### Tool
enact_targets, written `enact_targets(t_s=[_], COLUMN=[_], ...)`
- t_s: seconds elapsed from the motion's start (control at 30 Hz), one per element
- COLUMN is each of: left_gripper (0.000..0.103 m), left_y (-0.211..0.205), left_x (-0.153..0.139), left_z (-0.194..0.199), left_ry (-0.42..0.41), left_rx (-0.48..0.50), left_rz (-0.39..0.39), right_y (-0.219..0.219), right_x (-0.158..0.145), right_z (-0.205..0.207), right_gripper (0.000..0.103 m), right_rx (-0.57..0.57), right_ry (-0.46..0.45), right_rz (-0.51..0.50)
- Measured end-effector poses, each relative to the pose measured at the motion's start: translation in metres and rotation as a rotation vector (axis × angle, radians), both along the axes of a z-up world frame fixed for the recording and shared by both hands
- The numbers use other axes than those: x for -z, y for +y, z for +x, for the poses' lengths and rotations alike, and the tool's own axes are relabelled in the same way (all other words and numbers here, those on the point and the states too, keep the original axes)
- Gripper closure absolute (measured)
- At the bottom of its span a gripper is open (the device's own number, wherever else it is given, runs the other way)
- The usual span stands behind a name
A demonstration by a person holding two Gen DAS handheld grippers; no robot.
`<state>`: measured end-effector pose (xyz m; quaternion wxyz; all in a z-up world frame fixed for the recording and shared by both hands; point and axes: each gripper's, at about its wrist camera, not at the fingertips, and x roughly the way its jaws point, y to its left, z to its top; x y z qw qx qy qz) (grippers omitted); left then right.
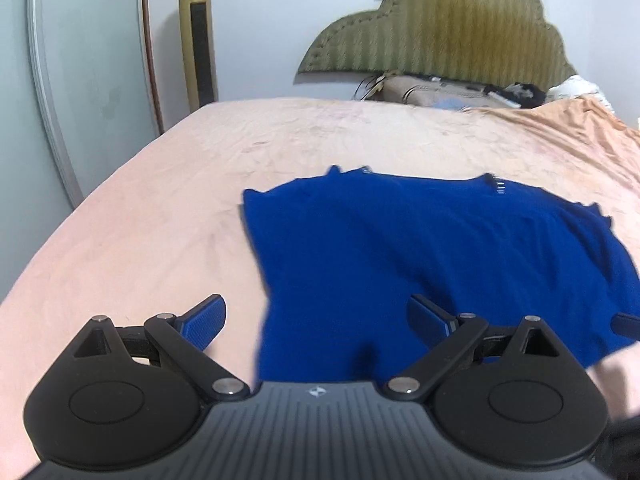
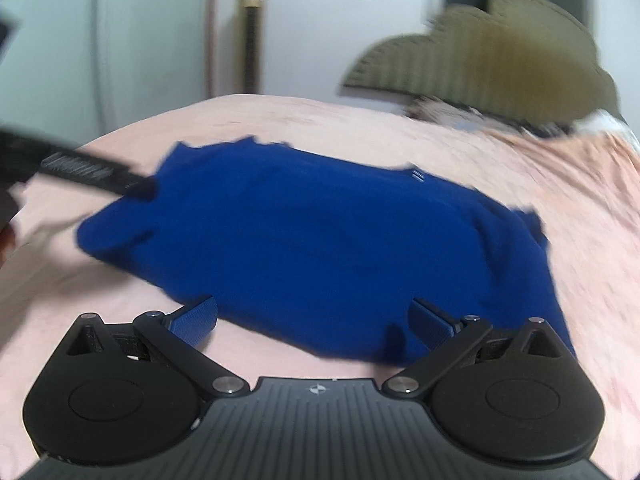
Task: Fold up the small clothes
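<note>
left wrist view looks along the left gripper (image 1: 316, 322), whose two blue-padded fingers (image 1: 202, 326) are spread wide apart with nothing between them. it hangs low above the near left part of a blue garment (image 1: 420, 256) that lies spread on a pink bed sheet (image 1: 160, 208). the left pad sits over bare sheet, the right pad over the blue cloth. the garment's near edge runs under the gripper body, and its far edge shows small points and a pale striped tab (image 1: 498, 184). at the right edge of this view a dark blue tip (image 1: 626, 322) pokes in over the cloth; it looks like part of the other gripper, though i cannot tell for sure

right wrist view is blurred. the right gripper (image 2: 314, 320) is also released, fingers wide apart and empty, poised over the near edge of the same garment (image 2: 320, 248). its right pad (image 2: 430, 322) overlaps the cloth, its left pad is just beside the hem over the sheet (image 2: 560, 184). a dark tool (image 2: 88, 172) reaches in from the left to the garment's far left corner

behind the bed stand an olive padded headboard (image 1: 448, 36), a gold tower fan (image 1: 198, 40) and a pale wardrobe door (image 1: 80, 60)
</note>
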<state>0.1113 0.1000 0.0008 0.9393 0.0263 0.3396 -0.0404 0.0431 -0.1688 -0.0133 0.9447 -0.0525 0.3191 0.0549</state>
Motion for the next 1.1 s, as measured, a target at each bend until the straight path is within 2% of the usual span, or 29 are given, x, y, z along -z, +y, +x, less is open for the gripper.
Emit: enact_targets(t_s=[0.13,0.2,0.33,0.5,0.67,0.8,0.9,0.97,1.07,1.1], left_gripper=[0.005,0.005,0.005,0.005,0.005,0.005,0.006,0.006,0.006,0.006], left_y=[0.018,0.029,0.053,0.071,0.073,0.067,0.061,0.057,0.053,0.051], left_x=[0.002,0.006,0.016,0.033,0.038,0.042,0.044,0.046,0.048,0.048], left_z=[0.035,0.053,0.084,0.114,0.135,0.153,0.166,0.174,0.187,0.192], left_ry=[0.045,0.074,0.153,0.239,0.251,0.269,0.267,0.261,0.258,0.256], left_rx=[0.002,-0.004,0.0,0.006,0.076,0.146,0.176,0.178,0.177,0.177], left_rz=[-0.036,-0.081,-0.221,-0.412,-0.507,-0.576,-0.592,-0.599,-0.612,-0.615], right_y=[0.036,0.056,0.092,0.125,0.151,0.164,0.171,0.174,0.176,0.177], right_x=[-0.003,-0.001,0.009,0.015,0.022,0.026,0.027,0.028,0.03,0.03], right_z=[0.01,0.014,0.02,0.028,0.041,0.057,0.068,0.078,0.086,0.089], right_gripper=[0.001,0.001,0.001,0.001,0.006,0.01,0.026,0.042,0.056,0.057], right_rx=[-0.118,-0.168,-0.239,-0.273,-0.286,-0.295,-0.29,-0.291,-0.285,-0.286], right_ry=[-0.007,-0.021,-0.05,-0.11,-0.171,-0.199,-0.196,-0.185,-0.171,-0.167], right_rz=[-0.077,-0.143,-0.293,-0.402,-0.501,-0.541,-0.543,-0.539,-0.523,-0.516])
